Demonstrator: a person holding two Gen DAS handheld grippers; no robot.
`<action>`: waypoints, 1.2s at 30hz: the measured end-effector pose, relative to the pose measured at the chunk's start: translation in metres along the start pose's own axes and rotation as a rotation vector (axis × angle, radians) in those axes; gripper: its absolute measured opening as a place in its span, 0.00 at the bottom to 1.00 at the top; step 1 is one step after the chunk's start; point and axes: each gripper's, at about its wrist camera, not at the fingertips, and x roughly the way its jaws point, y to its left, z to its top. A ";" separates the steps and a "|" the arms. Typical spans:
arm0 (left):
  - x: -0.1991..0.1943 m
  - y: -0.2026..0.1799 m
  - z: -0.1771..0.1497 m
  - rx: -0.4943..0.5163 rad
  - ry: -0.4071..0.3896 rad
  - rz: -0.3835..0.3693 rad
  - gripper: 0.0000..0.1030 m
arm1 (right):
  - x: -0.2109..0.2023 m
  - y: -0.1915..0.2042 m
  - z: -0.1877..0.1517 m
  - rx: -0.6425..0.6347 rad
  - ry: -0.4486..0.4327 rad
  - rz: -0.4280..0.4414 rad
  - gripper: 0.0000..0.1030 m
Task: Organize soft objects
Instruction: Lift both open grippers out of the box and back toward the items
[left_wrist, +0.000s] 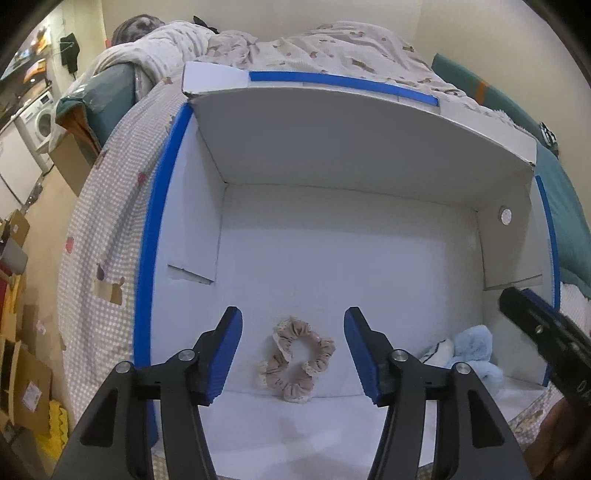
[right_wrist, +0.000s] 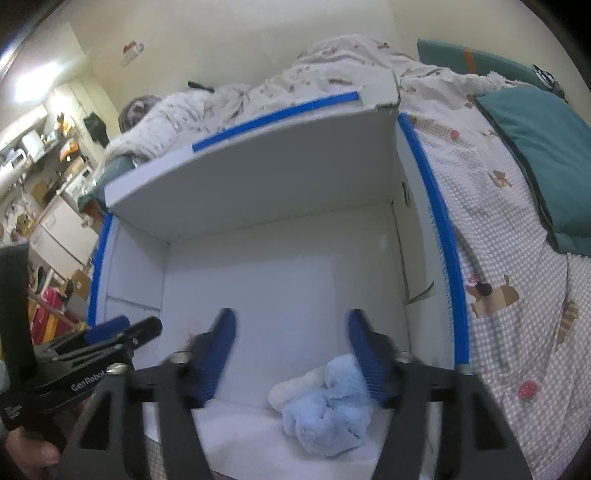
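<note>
Showing only from left wrist: beige scrunchie in box.

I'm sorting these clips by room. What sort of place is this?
Likely a bedroom in a small flat. A white box sits on a bed with a checked quilt and a teal pillow; a washing machine stands in the background.
</note>
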 end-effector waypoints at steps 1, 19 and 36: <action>-0.002 0.001 0.001 -0.002 -0.007 0.006 0.53 | -0.001 0.000 0.001 -0.003 -0.002 0.003 0.66; -0.038 0.005 -0.010 0.040 -0.086 0.057 0.54 | -0.029 -0.001 -0.004 0.011 -0.117 -0.048 1.00; -0.076 0.023 -0.047 0.015 -0.108 0.002 0.54 | -0.059 0.000 -0.039 -0.016 -0.109 -0.013 1.00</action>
